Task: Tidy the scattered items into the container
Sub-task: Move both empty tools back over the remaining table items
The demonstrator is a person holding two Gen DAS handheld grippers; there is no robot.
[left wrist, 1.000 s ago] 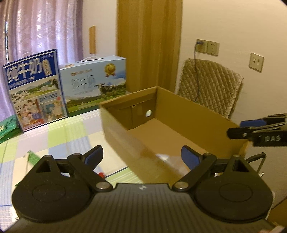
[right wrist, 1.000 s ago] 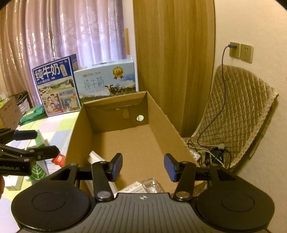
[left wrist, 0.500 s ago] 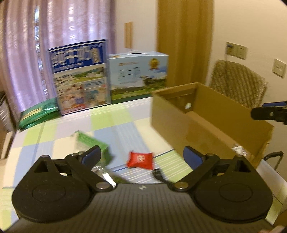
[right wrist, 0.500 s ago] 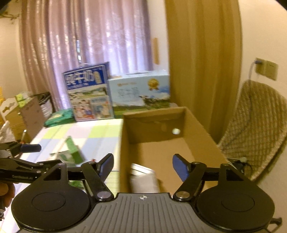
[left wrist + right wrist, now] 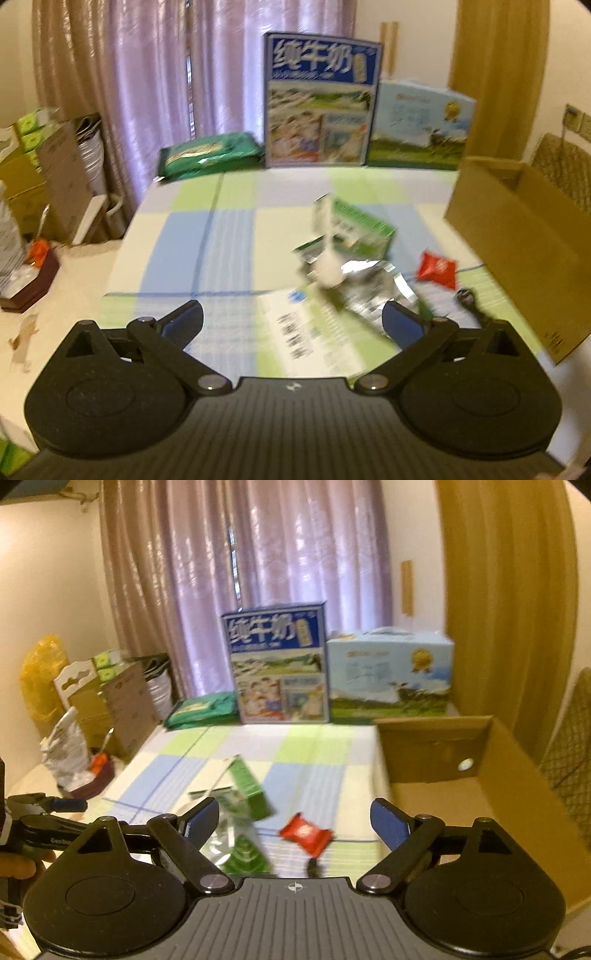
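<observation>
Nearest the lens, we see our left gripper (image 5: 291, 319) with its two blue pads spread wide and nothing between them; our right gripper (image 5: 293, 821) is likewise wide and empty. In the right wrist view the left gripper also shows at the lower left edge, held by a hand (image 5: 18, 866) that is mostly cut off.

Just past the fingers, at the centre of both frames, lies the scatter on the checked tablecloth (image 5: 229, 229): one red packet (image 5: 437, 269), one silver foil pouch (image 5: 373, 284), one green carton (image 5: 364, 229), and one white printed sheet (image 5: 314, 339). Motion blur smears them, so we cannot tell exactly how many green items overlap there. A small dark object (image 5: 466, 296) beside the packet is too blurred to name.

At the right of both frames stands one open cardboard box (image 5: 517, 775); what we see of its inside is bare, the near floor being hidden by the gripper.

Farthest, at the upper centre, two milk cartons (image 5: 321, 99) stand side by side, one green bag (image 5: 210, 157) left of them.
</observation>
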